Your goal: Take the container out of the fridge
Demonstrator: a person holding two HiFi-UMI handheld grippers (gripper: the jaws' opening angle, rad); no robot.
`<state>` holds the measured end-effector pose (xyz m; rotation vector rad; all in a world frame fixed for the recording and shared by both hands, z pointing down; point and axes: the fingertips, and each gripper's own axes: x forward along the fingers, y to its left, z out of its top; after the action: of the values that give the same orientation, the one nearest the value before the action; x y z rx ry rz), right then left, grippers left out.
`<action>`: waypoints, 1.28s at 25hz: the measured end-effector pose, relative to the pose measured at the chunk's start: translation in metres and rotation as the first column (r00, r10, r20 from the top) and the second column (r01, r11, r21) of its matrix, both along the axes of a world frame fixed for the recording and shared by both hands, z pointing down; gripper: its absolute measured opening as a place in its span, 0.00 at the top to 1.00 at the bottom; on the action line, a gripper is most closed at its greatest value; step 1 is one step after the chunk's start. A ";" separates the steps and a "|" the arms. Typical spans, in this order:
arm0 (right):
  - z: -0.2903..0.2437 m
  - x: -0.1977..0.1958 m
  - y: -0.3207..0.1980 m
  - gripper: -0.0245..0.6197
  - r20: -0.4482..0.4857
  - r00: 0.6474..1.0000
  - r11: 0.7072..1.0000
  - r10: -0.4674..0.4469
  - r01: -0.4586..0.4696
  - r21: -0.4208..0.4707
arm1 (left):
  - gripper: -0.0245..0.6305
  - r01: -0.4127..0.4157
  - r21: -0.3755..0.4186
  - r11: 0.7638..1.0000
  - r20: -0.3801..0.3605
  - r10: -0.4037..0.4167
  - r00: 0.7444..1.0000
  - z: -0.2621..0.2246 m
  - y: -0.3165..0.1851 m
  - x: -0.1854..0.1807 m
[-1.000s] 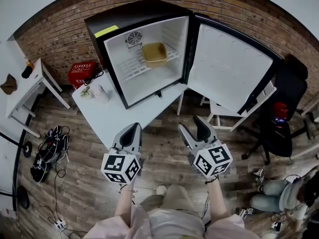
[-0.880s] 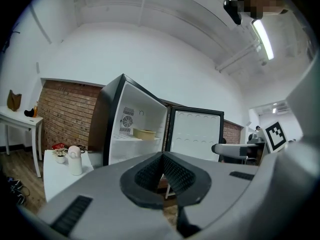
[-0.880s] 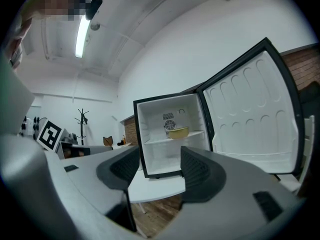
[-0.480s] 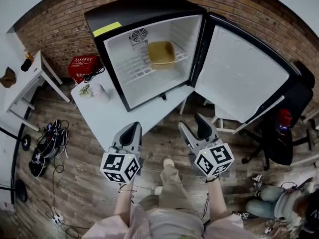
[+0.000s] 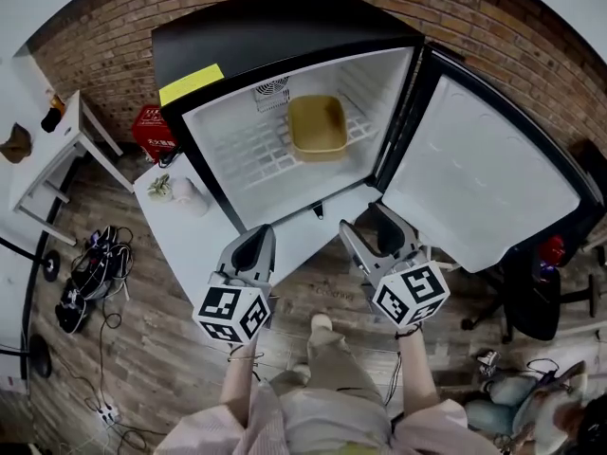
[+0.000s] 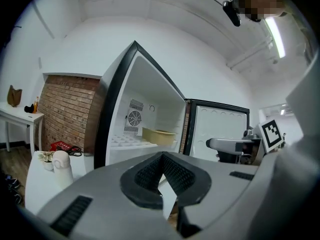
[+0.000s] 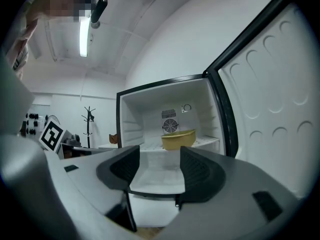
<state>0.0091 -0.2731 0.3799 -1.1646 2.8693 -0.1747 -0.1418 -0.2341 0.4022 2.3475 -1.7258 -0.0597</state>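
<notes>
A yellow-tan container [image 5: 317, 126] sits on the white wire shelf inside the open black mini fridge [image 5: 190, 83]. Its door [image 5: 484, 188] swings wide to the right. The container also shows in the left gripper view [image 6: 159, 135] and, straight ahead, in the right gripper view [image 7: 178, 139]. My left gripper [image 5: 256, 238] is shut with nothing in it, its pads meeting at the tips [image 6: 161, 156]. My right gripper [image 5: 368, 224] is open and empty [image 7: 157, 164]. Both hover in front of the fridge's lower edge, well short of the container.
The fridge stands on a white table [image 5: 204, 230], with a small white figure [image 5: 187, 190] at its left end. A red box [image 5: 152, 131] lies on the floor by the brick wall. Cables [image 5: 90, 278] lie at left, a black chair [image 5: 536, 301] at right.
The person has stepped toward the fridge, which now fills more of the head view. Both grippers have come closer to its front edge. Jaw states are unchanged.
</notes>
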 end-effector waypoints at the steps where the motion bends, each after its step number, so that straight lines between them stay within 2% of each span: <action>1: -0.001 -0.001 -0.007 0.57 -0.006 1.000 1.000 -0.004 0.004 0.003 | 0.97 0.002 -0.002 1.000 -0.001 -0.002 1.000 0.000 -0.006 0.000; 11: -0.019 -0.016 -0.065 0.57 -0.107 0.992 0.993 -0.060 0.071 0.098 | 0.97 0.022 -0.023 0.999 -0.006 -0.022 1.000 -0.001 -0.053 0.003; 18: -0.030 -0.035 -0.091 0.57 -0.232 0.962 0.967 -0.141 0.184 0.178 | 0.97 0.017 -0.030 0.999 0.011 -0.017 1.000 -0.001 -0.077 0.013; 25: -0.037 -0.056 -0.100 0.57 -0.394 0.894 0.924 -0.214 0.316 0.215 | 0.97 0.013 -0.041 0.999 0.019 -0.012 1.000 -0.001 -0.086 0.020; 32: -0.031 -0.079 -0.106 0.57 -0.584 0.766 0.875 -0.269 0.447 0.184 | 0.97 -0.004 -0.057 0.998 0.017 0.005 1.000 -0.001 -0.091 0.019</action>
<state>-0.0696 -0.3793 0.3490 -0.6544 3.3989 0.7066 -0.1228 -0.3253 0.4012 2.3177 -1.7070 0.0104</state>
